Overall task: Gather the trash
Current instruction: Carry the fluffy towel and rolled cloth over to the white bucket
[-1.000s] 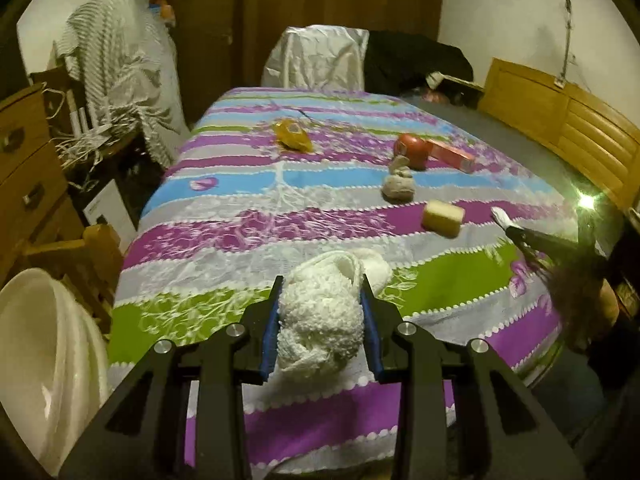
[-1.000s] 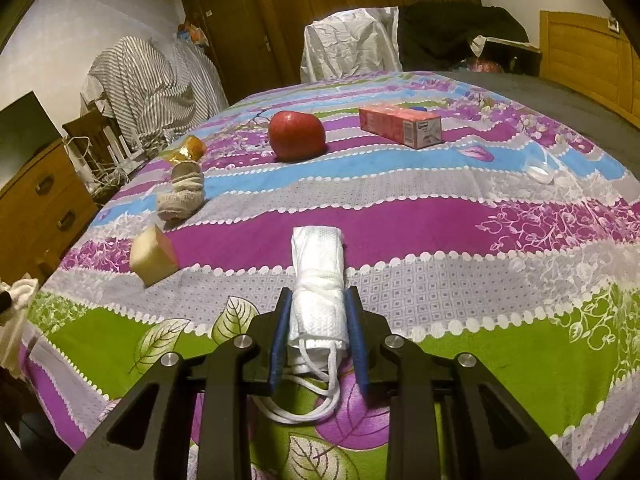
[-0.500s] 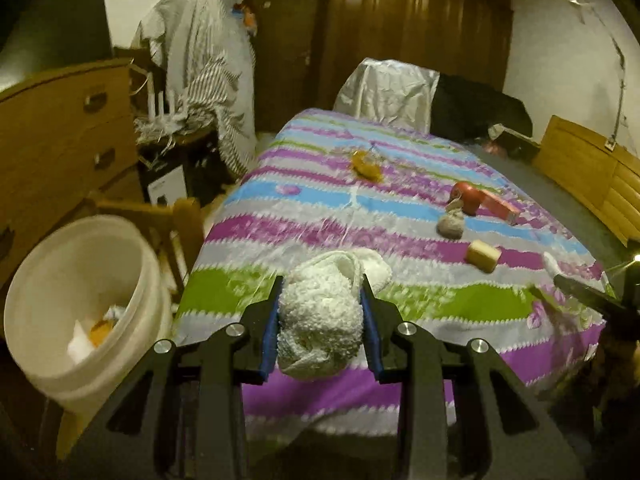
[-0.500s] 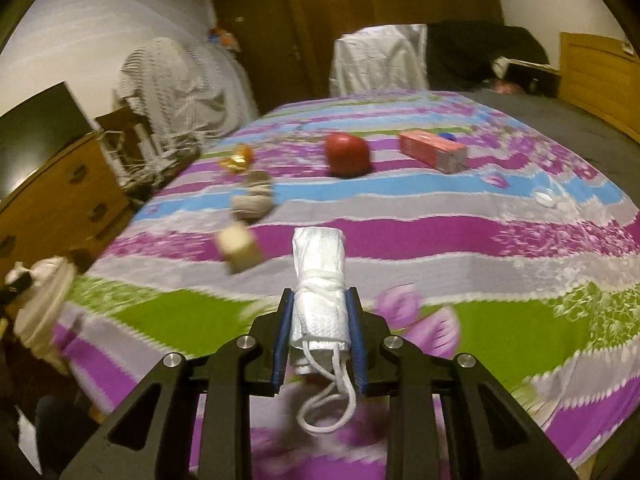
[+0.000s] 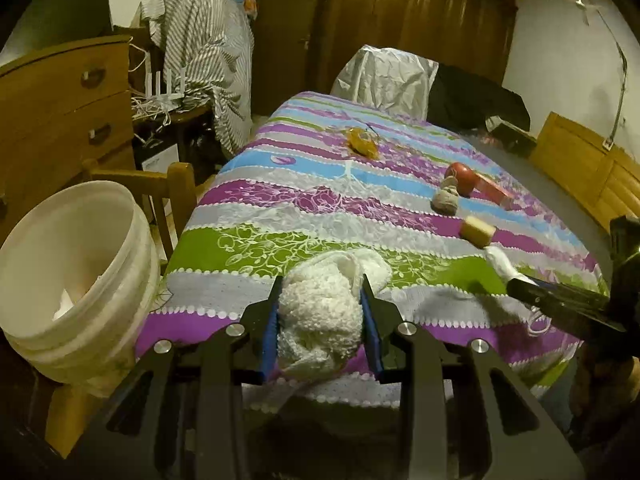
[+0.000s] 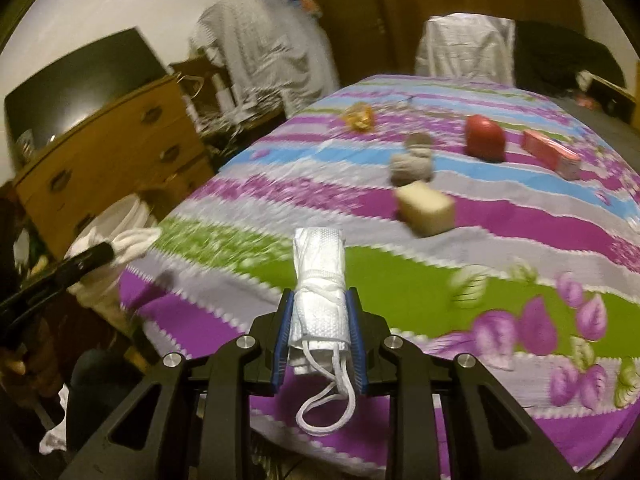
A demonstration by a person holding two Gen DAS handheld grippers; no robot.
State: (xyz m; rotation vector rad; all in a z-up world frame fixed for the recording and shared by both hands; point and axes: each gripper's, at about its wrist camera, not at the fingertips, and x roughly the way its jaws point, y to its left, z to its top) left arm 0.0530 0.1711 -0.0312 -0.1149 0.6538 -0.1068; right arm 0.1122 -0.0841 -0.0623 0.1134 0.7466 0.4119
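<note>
Bucket (image 5: 76, 264) newly beside left gripper (image 5: 320, 312); rag (image 5: 320, 320) clamped.

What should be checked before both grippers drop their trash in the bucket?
1. Left gripper clamped on fluffy white wad: ok.
2. Right gripper clamped on rolled white mask: ok.
3. White bucket open, no lid: ok.
4. Either load over the bucket mouth: not ok, both beside it.
5. Mask's loop dangling free, clear of fingers: ok.
6. Room left inside bucket: ok.

Bedspread (image 5: 304, 200) purple, blue, green, grey stripes; bucket (image 5: 36, 248) cream; apple (image 6: 484, 138) red.
</note>
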